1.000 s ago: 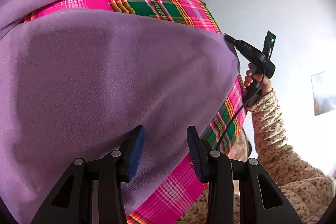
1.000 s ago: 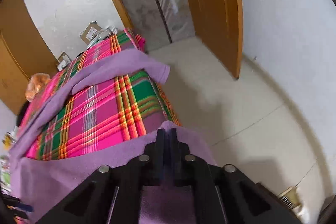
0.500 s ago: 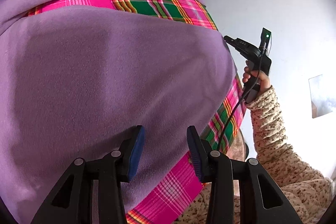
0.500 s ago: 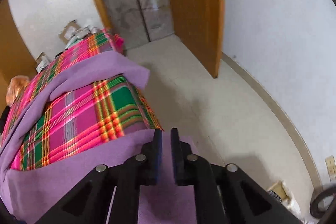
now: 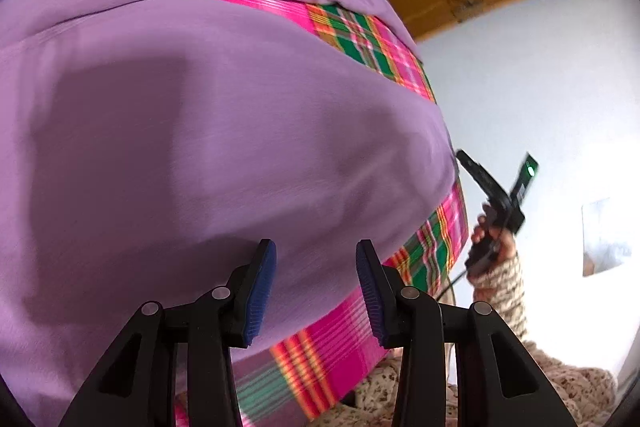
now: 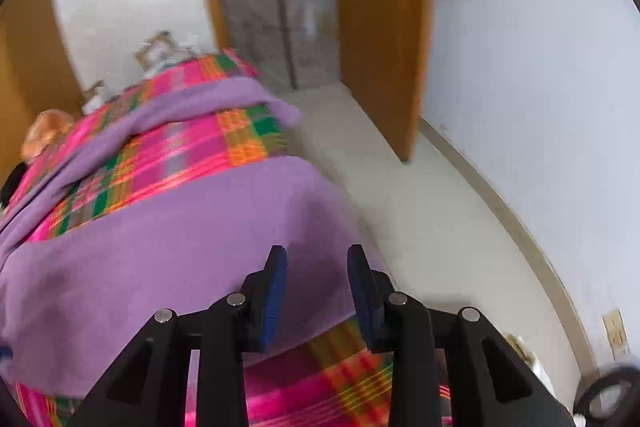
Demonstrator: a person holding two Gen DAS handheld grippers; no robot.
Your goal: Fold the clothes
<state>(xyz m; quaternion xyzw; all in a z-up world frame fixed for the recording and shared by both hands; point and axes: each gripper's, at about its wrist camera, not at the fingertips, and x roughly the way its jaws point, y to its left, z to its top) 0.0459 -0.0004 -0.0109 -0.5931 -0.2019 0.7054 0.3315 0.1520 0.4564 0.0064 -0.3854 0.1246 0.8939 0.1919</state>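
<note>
Your left gripper [image 5: 316,291]: jaws spread, blue pads [image 5: 260,293] clear of the cloth, nothing pinched, hanging above the near edge of the bed. Your right gripper [image 6: 317,291]: jaws opening, nothing pressed between the pads; the purple garment [image 6: 172,239] lies below the gap, at the bed's right near corner. In the left view you see that same gripper [image 5: 486,193] just off the garment's right corner, apart from it, held by your hand [image 5: 494,241] in a speckled sleeve [image 5: 508,291]. Garment [image 5: 208,131]: purple fleece, spread flat over the plaid bedcover [image 5: 360,39], its near part covering most of the bed's near end, a second purple band lying across the bed farther back with a strip of plaid between. Bedcover [image 6: 168,163]: pink, green and orange plaid. Surroundings: wooden door [image 6: 380,27], pale floor [image 6: 432,227], white wall [image 6: 540,67].
</note>
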